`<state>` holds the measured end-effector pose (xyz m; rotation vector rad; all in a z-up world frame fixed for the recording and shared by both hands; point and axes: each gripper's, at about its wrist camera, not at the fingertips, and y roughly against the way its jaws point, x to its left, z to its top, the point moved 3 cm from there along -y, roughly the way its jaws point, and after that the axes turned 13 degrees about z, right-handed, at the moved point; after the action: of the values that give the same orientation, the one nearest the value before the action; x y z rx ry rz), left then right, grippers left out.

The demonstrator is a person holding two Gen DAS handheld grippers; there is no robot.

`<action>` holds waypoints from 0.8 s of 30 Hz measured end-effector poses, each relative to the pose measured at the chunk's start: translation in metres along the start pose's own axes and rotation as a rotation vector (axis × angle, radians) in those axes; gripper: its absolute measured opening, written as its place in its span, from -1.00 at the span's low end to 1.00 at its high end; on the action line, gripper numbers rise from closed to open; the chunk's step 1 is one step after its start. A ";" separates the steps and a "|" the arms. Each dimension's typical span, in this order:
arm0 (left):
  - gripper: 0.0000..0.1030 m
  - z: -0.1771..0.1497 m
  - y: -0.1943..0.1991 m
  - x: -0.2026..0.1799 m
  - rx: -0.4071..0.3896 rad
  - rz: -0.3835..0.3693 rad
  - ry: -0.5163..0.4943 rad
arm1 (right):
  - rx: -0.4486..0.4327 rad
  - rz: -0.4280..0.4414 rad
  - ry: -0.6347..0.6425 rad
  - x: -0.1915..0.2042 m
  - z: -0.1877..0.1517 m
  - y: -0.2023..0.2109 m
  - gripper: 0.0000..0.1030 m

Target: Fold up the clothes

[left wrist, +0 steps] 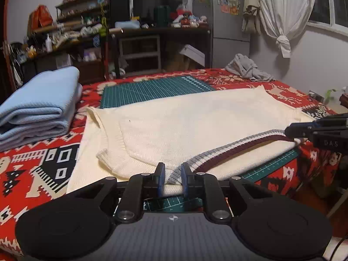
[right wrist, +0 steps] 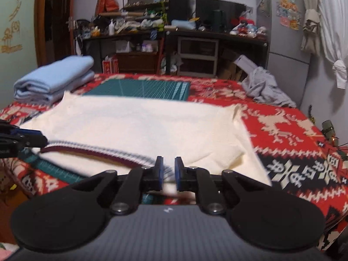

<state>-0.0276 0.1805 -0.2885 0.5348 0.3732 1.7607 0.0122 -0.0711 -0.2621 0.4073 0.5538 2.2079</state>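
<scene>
On the red patterned blanket [left wrist: 39, 165] I see a green cutting mat [left wrist: 152, 89] under my cream sweater [left wrist: 184, 126]. Both my left gripper [left wrist: 172, 175] and right gripper [right wrist: 168, 169] clamp its striped hem [left wrist: 239, 146]. Cluttered shelves [left wrist: 82, 21] line the back wall.

Both grippers point forward and slightly downward, side by side: the left gripper [left wrist: 172, 175] has its blue-padded jaws nearly together, pinching the striped hem of the cream sweater [left wrist: 195, 121], and the right gripper [right wrist: 168, 171] likewise has narrow jaws with that hem between its pads.
</scene>
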 end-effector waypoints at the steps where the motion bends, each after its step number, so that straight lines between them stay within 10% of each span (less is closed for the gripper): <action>1: -0.67 -0.001 0.001 0.001 0.003 -0.001 0.006 | -0.005 0.003 -0.007 0.001 -0.002 0.002 -0.78; 24: -0.61 0.009 -0.033 0.063 0.038 0.118 0.196 | -0.058 -0.091 -0.173 -0.074 0.003 -0.001 -0.74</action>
<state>-0.0083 0.2498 -0.2878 0.4190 0.5215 1.9298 0.0605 -0.1276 -0.2673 0.5267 0.4061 2.0727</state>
